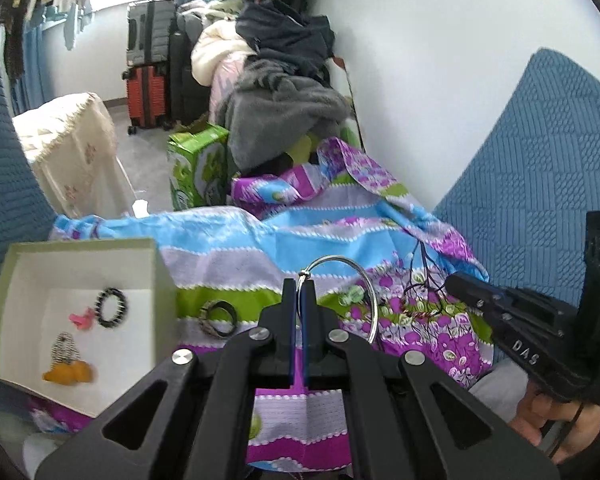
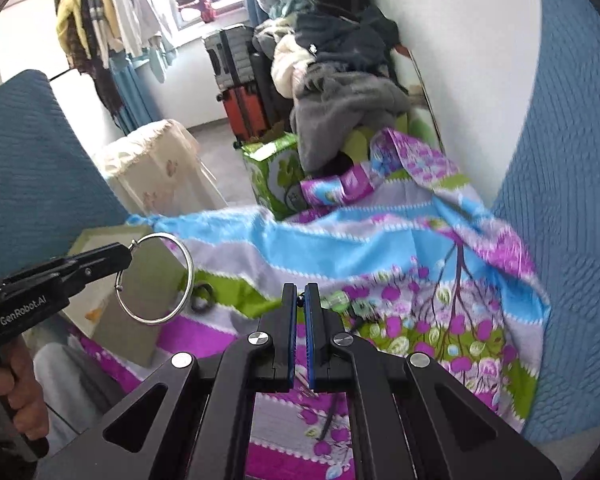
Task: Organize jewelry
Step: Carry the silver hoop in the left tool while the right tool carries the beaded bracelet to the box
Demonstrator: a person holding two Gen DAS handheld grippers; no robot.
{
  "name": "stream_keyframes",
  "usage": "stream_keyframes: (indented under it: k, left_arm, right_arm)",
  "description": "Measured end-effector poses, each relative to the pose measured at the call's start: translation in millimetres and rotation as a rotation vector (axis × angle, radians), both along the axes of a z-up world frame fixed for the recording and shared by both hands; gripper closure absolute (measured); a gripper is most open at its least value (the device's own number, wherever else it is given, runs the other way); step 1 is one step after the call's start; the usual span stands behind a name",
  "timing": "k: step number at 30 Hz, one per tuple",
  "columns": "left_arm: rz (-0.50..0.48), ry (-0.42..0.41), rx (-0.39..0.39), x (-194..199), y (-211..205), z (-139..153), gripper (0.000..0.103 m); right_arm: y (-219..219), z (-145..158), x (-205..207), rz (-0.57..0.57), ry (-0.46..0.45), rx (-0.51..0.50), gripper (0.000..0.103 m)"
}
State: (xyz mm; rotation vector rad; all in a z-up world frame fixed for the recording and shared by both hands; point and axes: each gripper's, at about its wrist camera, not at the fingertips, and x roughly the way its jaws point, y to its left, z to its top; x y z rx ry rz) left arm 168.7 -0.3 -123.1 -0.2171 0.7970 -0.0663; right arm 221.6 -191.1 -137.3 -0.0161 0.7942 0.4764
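Jewelry partly sorted: four pieces lie in the white box; left tongs pinch a silver hoop, right tongs pinch a dark bead string, dark ring waits on the bedsheet.

left wrist: along claw, close over bedspread | right wrist: same | shared: bedspread, far clutter

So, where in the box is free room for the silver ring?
The box floor is bare along its right side, beside the black bead bracelet. Its left-centre is crowded: pink clip, striped piece, orange piece.
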Motion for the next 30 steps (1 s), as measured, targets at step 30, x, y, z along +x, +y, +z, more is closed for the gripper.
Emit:
stream_keyframes:
  k: [30]
  left_arm:
    - [0.291, 0.059, -0.036, -55, 191, 10, 0.102]
  right_arm:
    - [224, 70, -29, 0.305, -0.047, 0.031, 0.102]
